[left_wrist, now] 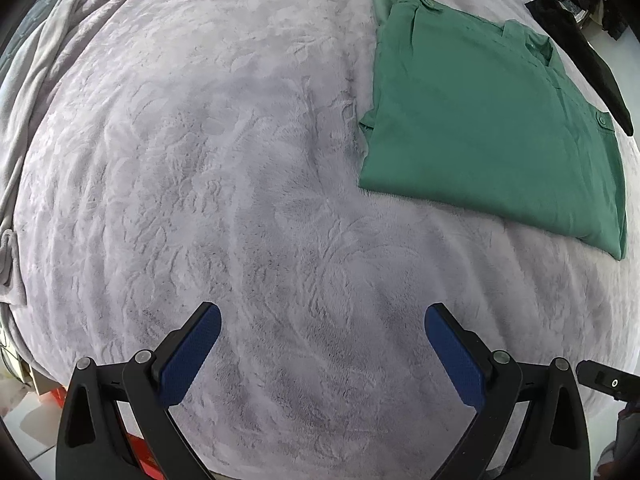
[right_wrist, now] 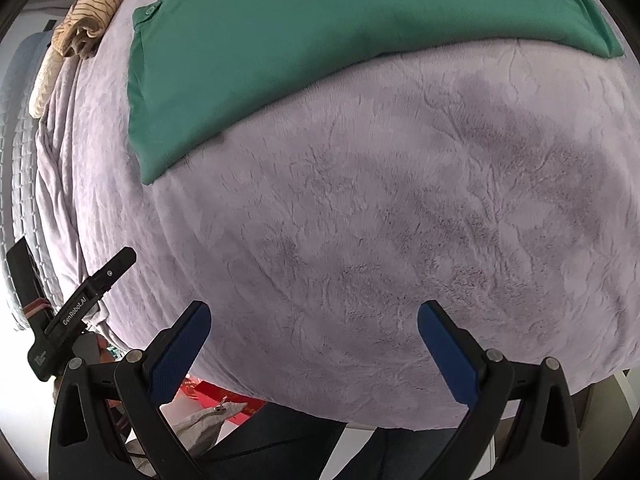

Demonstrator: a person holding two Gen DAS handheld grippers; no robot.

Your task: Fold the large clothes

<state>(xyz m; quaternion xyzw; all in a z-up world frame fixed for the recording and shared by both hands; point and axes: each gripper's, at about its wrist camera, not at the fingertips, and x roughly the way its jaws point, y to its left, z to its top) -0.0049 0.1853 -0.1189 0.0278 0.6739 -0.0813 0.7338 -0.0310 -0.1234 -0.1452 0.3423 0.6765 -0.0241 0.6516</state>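
The green shirt [left_wrist: 492,120] is lying folded into a flat, roughly rectangular packet on the bed's blanket [left_wrist: 240,160], and every place here is being given relative to it.

In the left wrist view the shirt is sitting well beyond and to the right of the left claw [left_wrist: 323,354], showing its collar, a buttoned tab and smooth, thin woven cloth with crisp folded edges. A dark black cloth strip [left_wrist: 588,60] is lying just past the shirt's far right edge; the right wrist view is not showing it. The tip of the other tool is poking in at the lower right.

In the right wrist view the shirt [right_wrist: 320,48] is filling the top of the frame, its near folded edge running across above the right claw [right_wrist: 314,346]. To the shirt's left, at the blanket's bunched edge, a tan striped garment [right_wrist: 90,20] is lying crumpled; the left wrist view barely shows it. Below the bed's edge a red object and a person's dark trousers are showing.

The blanket is plush, pale lilac-grey, embossed with a leafy pattern and brushed into darker patches.

Both claws are standing wide apart, blue ribbed pads [left_wrist: 192,356] facing inward, gripping nothing and hovering over bare blanket on the near side of the shirt.
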